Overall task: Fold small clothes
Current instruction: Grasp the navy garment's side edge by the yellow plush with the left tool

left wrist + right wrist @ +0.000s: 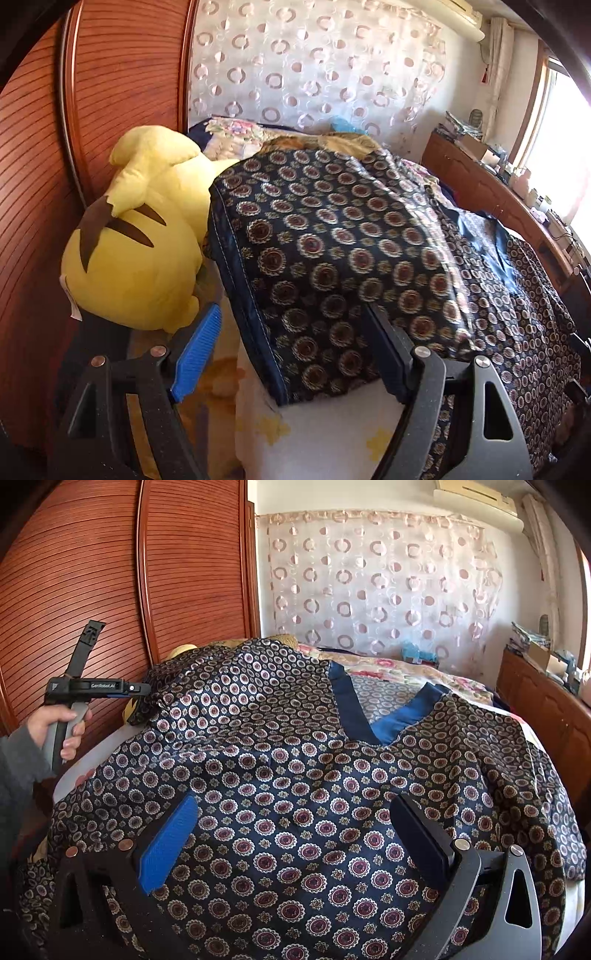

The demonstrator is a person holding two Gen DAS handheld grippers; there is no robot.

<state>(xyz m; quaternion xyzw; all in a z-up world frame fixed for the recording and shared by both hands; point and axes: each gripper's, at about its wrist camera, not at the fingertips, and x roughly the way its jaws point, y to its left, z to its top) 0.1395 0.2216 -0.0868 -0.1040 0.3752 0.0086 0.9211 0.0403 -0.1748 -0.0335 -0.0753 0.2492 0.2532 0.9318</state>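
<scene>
A navy top [295,775] with round medallion prints and a blue V-neck band [354,709] lies spread face up across the bed. In the left wrist view one sleeve [332,240] runs toward me, and its hemmed cuff lies between the fingers of my left gripper [295,347]. The blue pad [195,354] stands clear of the cloth, so the jaws are open around the cuff. In the right wrist view a hand holds that left gripper [136,690] at the sleeve's end. My right gripper [295,843] hovers open over the top's lower body, gripping nothing.
A big yellow plush toy [136,236] lies left of the sleeve against a ribbed wooden wardrobe [37,147]. Floral bedding [388,668] is at the bed's head below a dotted curtain [369,583]. A wooden sideboard [480,184] with clutter runs along the right under a window.
</scene>
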